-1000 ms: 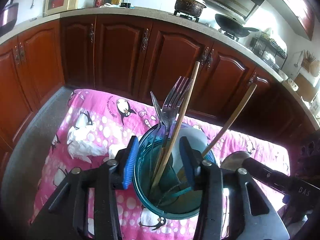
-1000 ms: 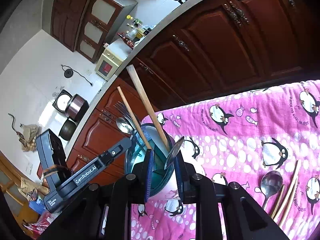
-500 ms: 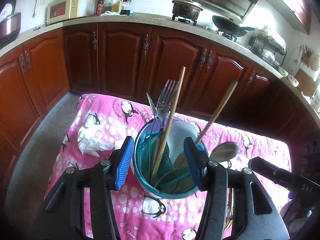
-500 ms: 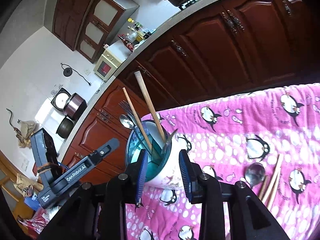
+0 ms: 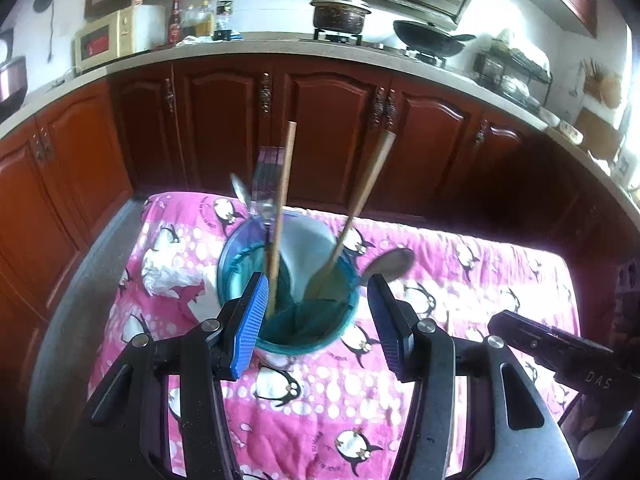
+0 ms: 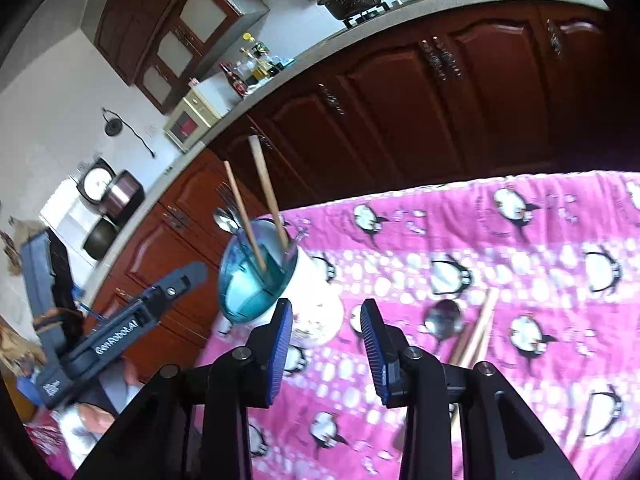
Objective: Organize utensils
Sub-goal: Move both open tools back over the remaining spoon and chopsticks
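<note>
A white cup [image 5: 286,280] with a teal inside stands on the pink penguin cloth [image 5: 320,400]. It holds two long wooden handles [image 5: 282,208], a fork [image 5: 266,180] and a metal spoon [image 5: 240,192]. Another spoon bowl [image 5: 390,264] shows at the cup's right rim. My left gripper [image 5: 318,326] is open, its blue pads on either side of the cup's near wall and clear of it. My right gripper [image 6: 326,344] hangs in front of the cup [image 6: 256,276], its jaws opening with nothing between the pads. A loose spoon [image 6: 444,320] and chopsticks [image 6: 476,332] lie on the cloth to the right.
A crumpled white tissue [image 5: 172,276] lies left of the cup. Dark wooden cabinets [image 5: 320,128] run behind the table under a worktop with a pot [image 5: 340,14] and a wok. A hand [image 6: 96,416] holds the left gripper at the lower left.
Both grippers have drawn back from the cup. The right gripper has let go of a spoon, which now stands in the cup, and its jaws have widened. The left jaws have spread too.
</note>
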Demonstrator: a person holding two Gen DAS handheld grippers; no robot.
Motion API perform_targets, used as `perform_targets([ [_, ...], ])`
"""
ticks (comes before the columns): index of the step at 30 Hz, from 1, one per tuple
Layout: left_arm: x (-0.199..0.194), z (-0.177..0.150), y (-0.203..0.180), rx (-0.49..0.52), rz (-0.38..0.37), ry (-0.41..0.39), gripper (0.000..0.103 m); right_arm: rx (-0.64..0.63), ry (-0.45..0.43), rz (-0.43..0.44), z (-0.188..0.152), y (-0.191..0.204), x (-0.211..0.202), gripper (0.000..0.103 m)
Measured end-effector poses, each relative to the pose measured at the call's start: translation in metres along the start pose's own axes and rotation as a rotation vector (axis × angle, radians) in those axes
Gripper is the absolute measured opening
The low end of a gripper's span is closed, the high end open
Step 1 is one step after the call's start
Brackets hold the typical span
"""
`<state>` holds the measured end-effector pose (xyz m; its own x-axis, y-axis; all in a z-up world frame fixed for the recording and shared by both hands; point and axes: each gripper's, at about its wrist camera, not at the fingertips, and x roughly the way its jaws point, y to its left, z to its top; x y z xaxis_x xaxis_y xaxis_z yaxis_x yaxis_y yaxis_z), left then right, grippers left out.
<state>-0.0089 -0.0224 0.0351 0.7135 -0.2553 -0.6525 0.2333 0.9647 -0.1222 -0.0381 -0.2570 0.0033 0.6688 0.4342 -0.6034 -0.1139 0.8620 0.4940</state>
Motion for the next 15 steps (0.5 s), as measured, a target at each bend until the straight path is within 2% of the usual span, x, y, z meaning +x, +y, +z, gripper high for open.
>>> perform_targets([
  [15,0.004,-0.020,-0.056,0.077,-0.088,0.070,0.051,0.011,0.007,-0.227,-0.018,-0.038,-0.034,0.040],
])
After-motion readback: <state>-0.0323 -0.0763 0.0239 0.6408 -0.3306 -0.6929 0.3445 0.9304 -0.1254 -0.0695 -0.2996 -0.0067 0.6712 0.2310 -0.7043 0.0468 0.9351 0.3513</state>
